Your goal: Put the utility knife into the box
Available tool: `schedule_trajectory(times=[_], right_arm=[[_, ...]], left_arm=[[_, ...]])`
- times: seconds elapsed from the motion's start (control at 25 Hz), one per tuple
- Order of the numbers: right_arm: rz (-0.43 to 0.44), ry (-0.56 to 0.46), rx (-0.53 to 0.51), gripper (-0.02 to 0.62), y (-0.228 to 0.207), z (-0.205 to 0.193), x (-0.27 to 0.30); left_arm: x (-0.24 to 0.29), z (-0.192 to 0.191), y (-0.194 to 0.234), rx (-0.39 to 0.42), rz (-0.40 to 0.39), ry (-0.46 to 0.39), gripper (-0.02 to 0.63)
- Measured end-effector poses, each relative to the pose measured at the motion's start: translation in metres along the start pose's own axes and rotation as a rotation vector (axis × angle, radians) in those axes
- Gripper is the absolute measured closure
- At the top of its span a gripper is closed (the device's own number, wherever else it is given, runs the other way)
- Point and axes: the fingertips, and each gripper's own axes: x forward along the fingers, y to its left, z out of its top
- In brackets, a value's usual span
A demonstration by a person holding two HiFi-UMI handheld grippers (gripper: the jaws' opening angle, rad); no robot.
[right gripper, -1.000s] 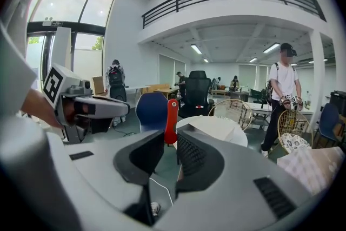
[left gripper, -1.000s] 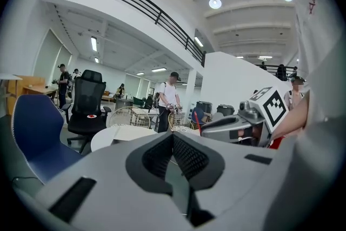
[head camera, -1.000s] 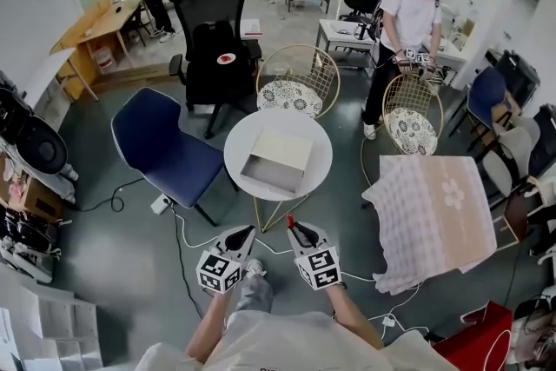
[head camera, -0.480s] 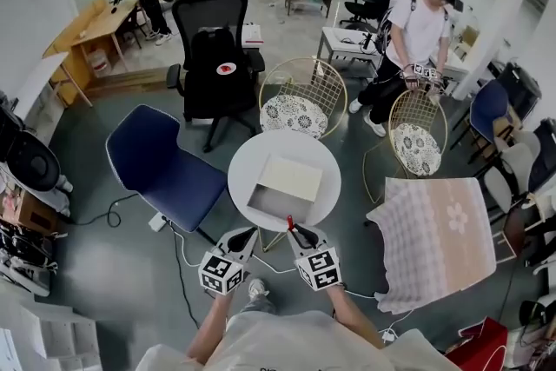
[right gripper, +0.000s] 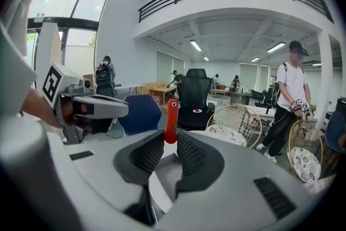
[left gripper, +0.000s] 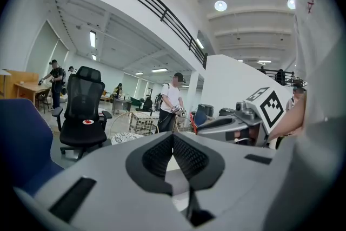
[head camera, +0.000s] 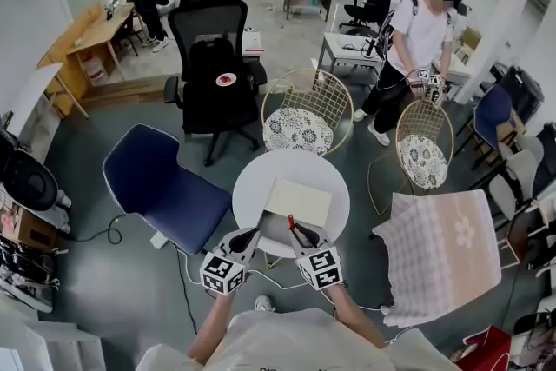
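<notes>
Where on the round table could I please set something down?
Bare table lies left of the box, towards the blue chair, and beyond it, by the wire chair. The near edge is crowded by the left hand-held gripper and right hand-held gripper.

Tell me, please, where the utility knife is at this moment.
The utility knife is clamped in the right gripper, seen at lower centre of the head view, near the edge of the box on the round table.
</notes>
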Motion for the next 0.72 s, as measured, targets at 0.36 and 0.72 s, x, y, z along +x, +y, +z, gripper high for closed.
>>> schedule_trajectory(times=[0.36, 0.72], right_arm=[[-0.001, 0.015, 0.030, 0.514, -0.011, -0.007, 0.021], [0.040, 0.016, 0.040, 0.514, -0.032, -0.009, 0.028]], left_arm=[[0.020, -0.006, 0.017, 0.005, -0.022, 0.029, 0.595], [0.035, -0.011, 0.019, -0.012, 0.036, 0.055, 0.595]])
